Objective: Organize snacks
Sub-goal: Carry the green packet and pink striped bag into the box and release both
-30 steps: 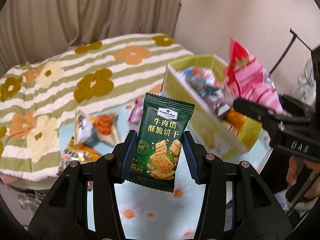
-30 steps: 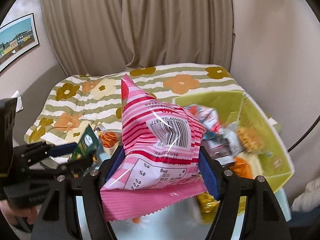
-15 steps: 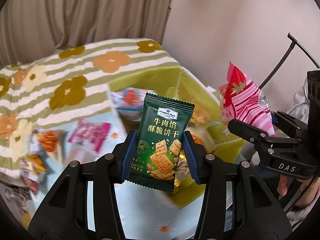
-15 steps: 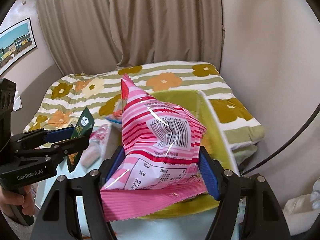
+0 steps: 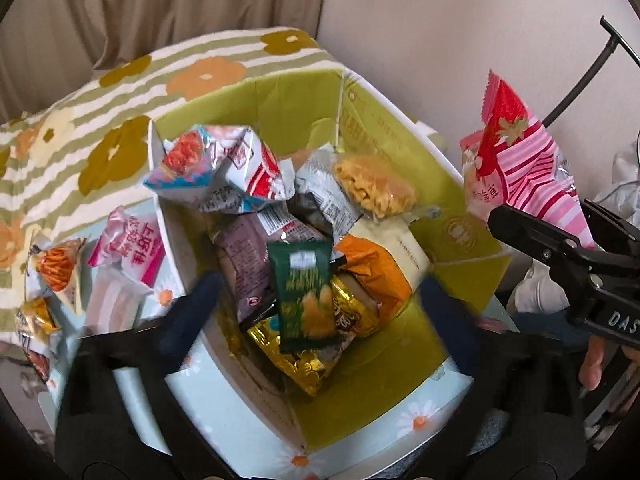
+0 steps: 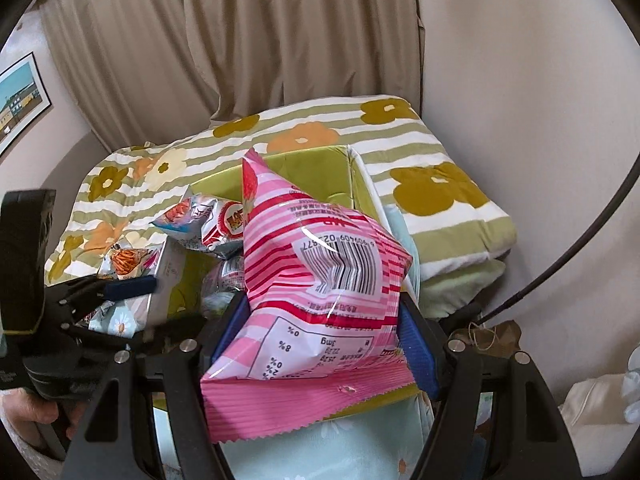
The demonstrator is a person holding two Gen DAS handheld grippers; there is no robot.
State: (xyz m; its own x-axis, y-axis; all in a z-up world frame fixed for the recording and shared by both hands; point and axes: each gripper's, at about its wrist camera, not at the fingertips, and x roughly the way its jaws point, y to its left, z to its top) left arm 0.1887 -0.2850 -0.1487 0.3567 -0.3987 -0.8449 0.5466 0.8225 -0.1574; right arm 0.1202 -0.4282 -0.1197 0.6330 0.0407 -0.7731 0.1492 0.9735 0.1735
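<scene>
the left claw (image 5: 316, 304) stands wide open over the green box (image 5: 460, 240), its two blue-padded fingers (image 5: 192, 312) blurred and well apart. between them, touching neither, the dark green cracker packet (image 5: 306, 288) sits blurred over the heap of snacks in the box, above a gold foil packet (image 5: 304, 360) and beside an orange packet (image 5: 376, 276). whether it already rests on the heap cannot be told. farther back in the box lie a crumpled blue and white bag (image 5: 216, 168) and a clear bag of yellow curls (image 5: 374, 190).

the right claw (image 6: 320, 328) is closed on the pink striped bag (image 6: 320, 280), its blue pads pressing the bag from both sides, the barcode facing the camera and the crimped pink seam hanging toward the near side. it holds the bag up over the near right part of the box; in the left wrist view the same bag (image 5: 520, 168) shows at the right, above the box's right wall.

left of the box, on the pale blue daisy-print counter (image 5: 224, 420), lie a pink packet (image 5: 132, 252) and small orange-printed packets (image 5: 56, 268). beyond is a bed with a green striped flower blanket (image 6: 440, 184), and beige curtains (image 6: 240, 40) behind.
</scene>
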